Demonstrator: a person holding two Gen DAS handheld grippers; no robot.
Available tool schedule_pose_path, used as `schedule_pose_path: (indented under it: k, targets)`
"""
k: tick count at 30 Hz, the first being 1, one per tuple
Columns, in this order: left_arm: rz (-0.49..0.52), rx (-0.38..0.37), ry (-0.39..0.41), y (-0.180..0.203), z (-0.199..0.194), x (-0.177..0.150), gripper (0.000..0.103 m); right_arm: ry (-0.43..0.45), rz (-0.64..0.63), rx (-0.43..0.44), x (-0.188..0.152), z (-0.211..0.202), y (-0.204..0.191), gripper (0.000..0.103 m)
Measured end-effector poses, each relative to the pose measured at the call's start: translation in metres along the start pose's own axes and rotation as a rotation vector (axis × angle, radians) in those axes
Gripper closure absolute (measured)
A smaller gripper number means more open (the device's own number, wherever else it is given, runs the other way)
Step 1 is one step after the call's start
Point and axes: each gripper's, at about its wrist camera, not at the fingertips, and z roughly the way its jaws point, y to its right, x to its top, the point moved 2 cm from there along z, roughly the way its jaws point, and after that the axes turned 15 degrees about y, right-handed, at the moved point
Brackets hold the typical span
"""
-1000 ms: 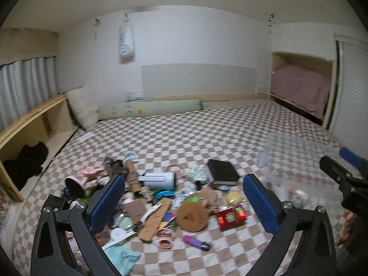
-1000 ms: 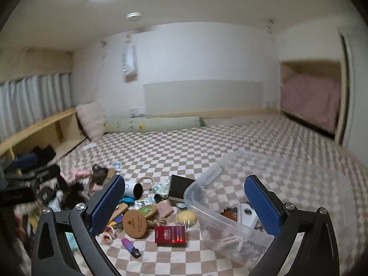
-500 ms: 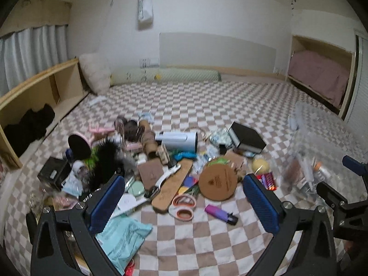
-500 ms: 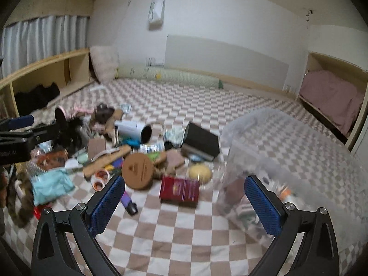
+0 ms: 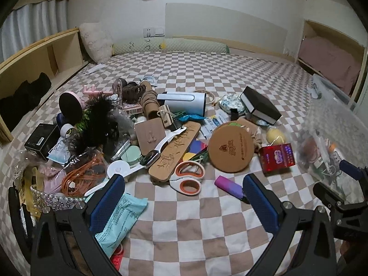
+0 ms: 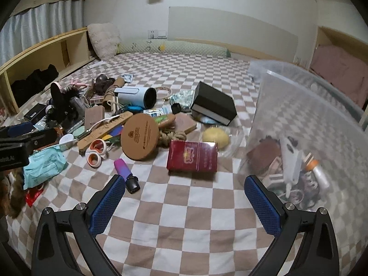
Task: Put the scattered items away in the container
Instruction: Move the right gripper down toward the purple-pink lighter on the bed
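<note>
Clutter lies scattered on a checkered bed: orange-handled scissors (image 5: 188, 177), a purple lighter (image 5: 230, 188), a round cork disc (image 5: 230, 147), a red box (image 6: 192, 155), a yellow ball (image 6: 216, 136), a black box (image 6: 214, 106) and a white cylinder (image 5: 182, 102). A clear plastic container (image 6: 306, 124) holding several small items stands at the right. My left gripper (image 5: 184, 203) hovers open just short of the scissors and lighter. My right gripper (image 6: 185, 201) hovers open in front of the red box, with the container to its right. Neither holds anything.
A teal packet (image 5: 119, 218), orange cord (image 5: 82, 177) and a beaded tiara (image 5: 55, 199) crowd the left near corner. A wooden shelf (image 5: 36, 55) runs along the left side, with pillows (image 5: 96, 41) at the far wall. Bare checkered bedding (image 5: 207, 66) stretches beyond the pile.
Both grippers have tilted down and moved closer to the pile, so the scattered items now look larger and nearer. Both stayed open and empty.
</note>
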Motion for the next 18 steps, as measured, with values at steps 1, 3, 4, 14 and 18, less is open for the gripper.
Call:
schedule_pose_path:
  k: [1,3,4,14,18]
  targets:
    - [-0.001,0.0,-0.008,-0.001,0.003,-0.002,0.0,-0.006,0.005,0.001,-0.002,0.003,0.0,0.0]
    - [-0.007,0.002,-0.025,-0.003,0.008,-0.007,0.0,-0.014,0.007,0.006,-0.004,0.007,0.001,0.0]
    - [-0.012,0.003,-0.033,-0.004,0.011,-0.01,0.0,-0.018,0.007,0.008,-0.006,0.009,0.001,0.0]
    - [-0.044,0.014,-0.078,-0.013,0.028,-0.024,0.0,-0.074,-0.013,0.07,-0.02,0.036,-0.014,0.0]
    - [-0.042,0.025,-0.084,-0.017,0.029,-0.027,0.0,-0.105,-0.012,0.121,-0.026,0.05,-0.027,0.002]
